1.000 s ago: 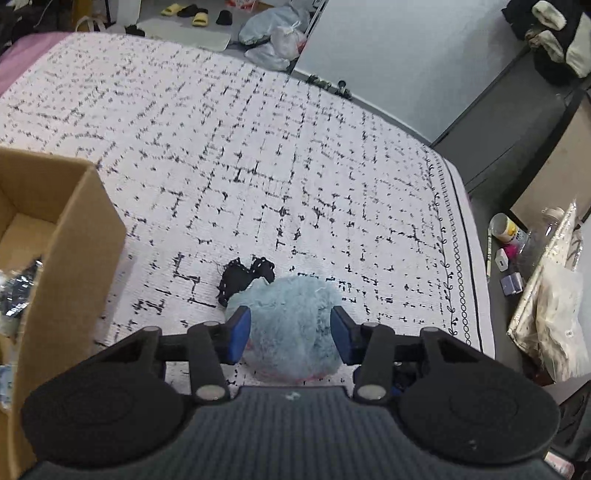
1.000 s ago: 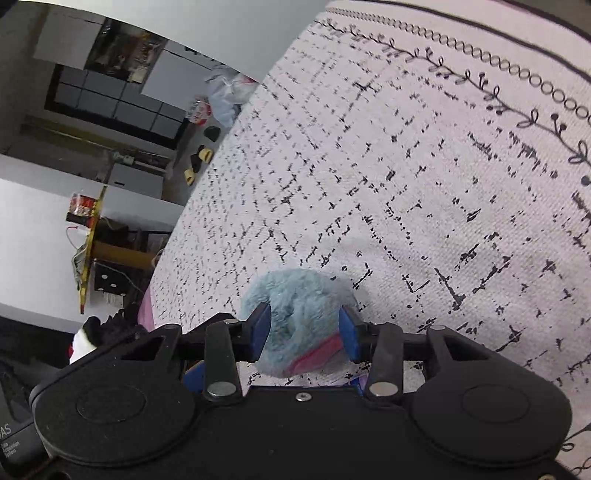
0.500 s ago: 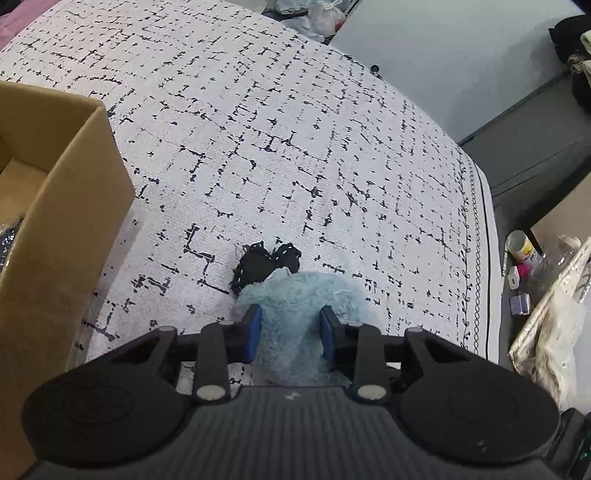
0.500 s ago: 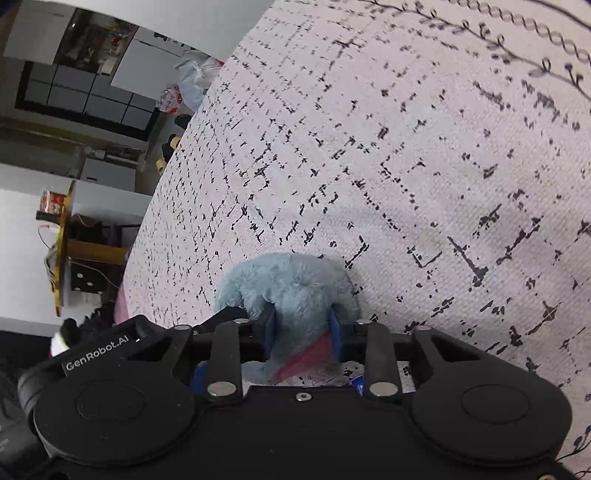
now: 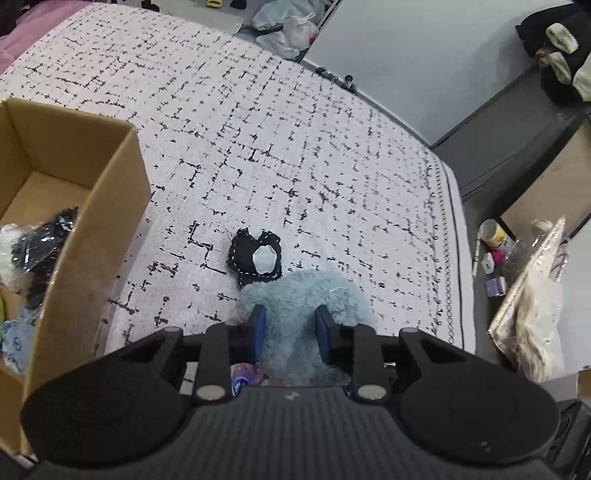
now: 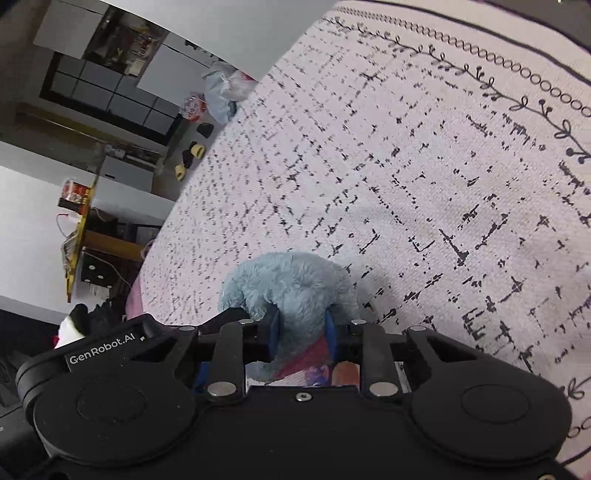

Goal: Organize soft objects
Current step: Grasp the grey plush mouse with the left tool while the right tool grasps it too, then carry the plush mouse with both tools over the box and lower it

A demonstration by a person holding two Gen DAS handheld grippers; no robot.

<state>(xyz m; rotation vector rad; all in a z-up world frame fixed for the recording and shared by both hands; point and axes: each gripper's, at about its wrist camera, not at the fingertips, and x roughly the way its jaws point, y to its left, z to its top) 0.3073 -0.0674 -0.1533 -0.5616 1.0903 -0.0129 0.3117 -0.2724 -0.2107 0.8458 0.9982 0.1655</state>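
A fluffy light-blue plush toy (image 5: 295,314) with a black, white-stitched part (image 5: 255,258) lies over the black-and-white patterned rug (image 5: 295,147). My left gripper (image 5: 290,334) is shut on its blue fur. My right gripper (image 6: 301,332) is shut on the same plush toy (image 6: 288,284), where a pink patch shows between the pads. An open cardboard box (image 5: 92,229) stands at the left in the left wrist view, holding several soft items in plastic wrap.
Right of the rug edge lie small bottles and a cup (image 5: 493,236) and a shiny bag (image 5: 532,302) on the dark floor. Plastic bags (image 5: 284,29) sit at the far end. Shelves and shoes (image 6: 192,155) show in the right wrist view.
Both grippers closed onto the plush toy, squeezing its fur. The toy has lifted and tilted, exposing more of its black part with a pale patch.
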